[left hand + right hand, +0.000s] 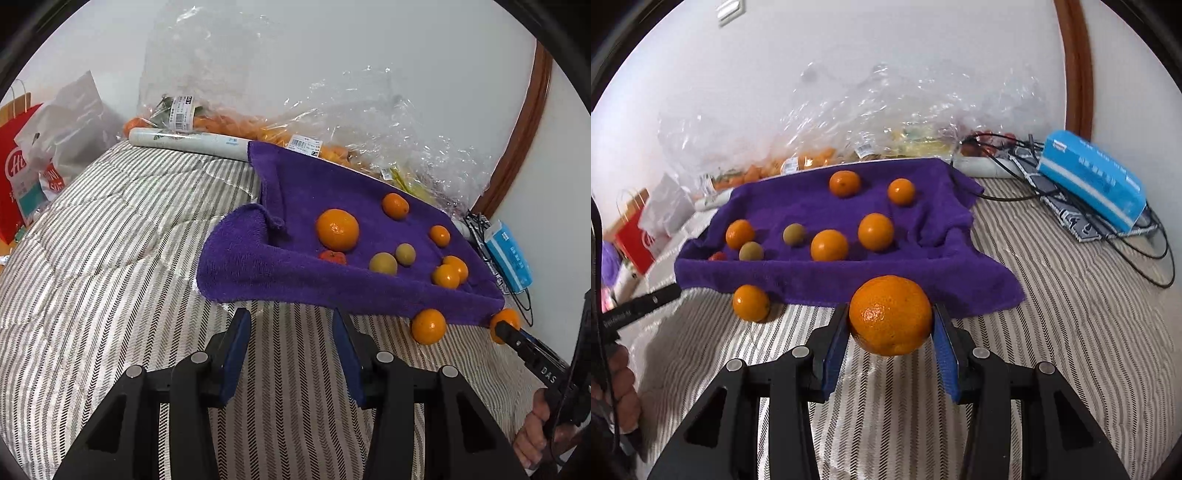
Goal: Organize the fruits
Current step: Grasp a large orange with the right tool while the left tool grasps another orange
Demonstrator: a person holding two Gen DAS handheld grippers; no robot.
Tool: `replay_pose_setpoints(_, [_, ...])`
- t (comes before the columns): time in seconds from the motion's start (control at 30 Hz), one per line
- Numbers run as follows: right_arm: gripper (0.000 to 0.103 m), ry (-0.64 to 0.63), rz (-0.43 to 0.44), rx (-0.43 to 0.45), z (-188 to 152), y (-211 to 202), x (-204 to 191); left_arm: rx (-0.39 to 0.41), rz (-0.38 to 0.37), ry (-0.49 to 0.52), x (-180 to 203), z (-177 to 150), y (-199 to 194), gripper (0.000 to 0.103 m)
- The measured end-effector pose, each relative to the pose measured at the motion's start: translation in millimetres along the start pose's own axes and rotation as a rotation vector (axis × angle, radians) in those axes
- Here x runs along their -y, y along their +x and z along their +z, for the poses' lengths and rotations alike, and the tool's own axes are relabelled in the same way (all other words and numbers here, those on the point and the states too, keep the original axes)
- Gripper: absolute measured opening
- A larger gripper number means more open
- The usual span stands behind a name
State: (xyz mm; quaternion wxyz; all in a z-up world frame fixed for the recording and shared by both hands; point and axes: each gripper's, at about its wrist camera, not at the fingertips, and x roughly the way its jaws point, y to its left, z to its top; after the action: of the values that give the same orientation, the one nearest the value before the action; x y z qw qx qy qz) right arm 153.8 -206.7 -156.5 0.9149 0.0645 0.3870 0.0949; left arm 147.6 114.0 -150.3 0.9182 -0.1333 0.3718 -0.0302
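Striped bedcover (110, 240) as landmark: red paper bag (14, 166) beyond left edge; blue tissue pack (1093, 181) and black cables (1137, 243) lying at right.

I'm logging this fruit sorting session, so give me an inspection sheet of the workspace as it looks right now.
Surface: striped quilt, partly covered by a purple towel.
Job's things: oranges and two greenish fruits on the towel; a small red fruit near its edge; one loose orange on the quilt.
Clutter: clear plastic bags of fruit by the wall, a white roll, a blue tissue pack.
Grippers: right gripper fingers shut on a large orange; left gripper open and holding nothing.
Cables: black cables beside the tissue pack.
Surroundings: white wall, brown wooden trim, red paper bag.
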Motion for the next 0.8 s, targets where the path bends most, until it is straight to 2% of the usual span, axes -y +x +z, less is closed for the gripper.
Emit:
replay_pose_setpoints(0.13, [0.044, 0.026, 0.021, -0.01, 0, 2, 5, -0.006, -0.005, -0.012, -2, -1, 0, 0.043])
replay_pose_setpoints(0.27, [0.044, 0.022, -0.004, 0.014, -1, -4, 10, 0.003, 0.025, -0.013, 2, -5, -3, 0.043])
replay_pose_setpoints(0.4, [0.044, 0.032, -0.017, 0.035, -2, -11, 19, -0.024, 0.027, 0.06, 28, -15, -2, 0.043])
replay_pose_setpoints(0.53, [0.044, 0.054, -0.027, 0.034, -2, -13, 28, -0.056, -0.042, 0.146, 62, -23, 2, 0.043])
replay_pose_setpoints(0.63, [0.044, 0.061, -0.034, 0.025, -2, -11, 29, -0.066, -0.052, 0.215, 87, -24, 7, 0.044])
replay_pose_setpoints(0.8, [0.044, 0.073, -0.033, 0.017, -4, -10, 32, -0.088, -0.049, 0.25, 110, -22, 26, 0.046])
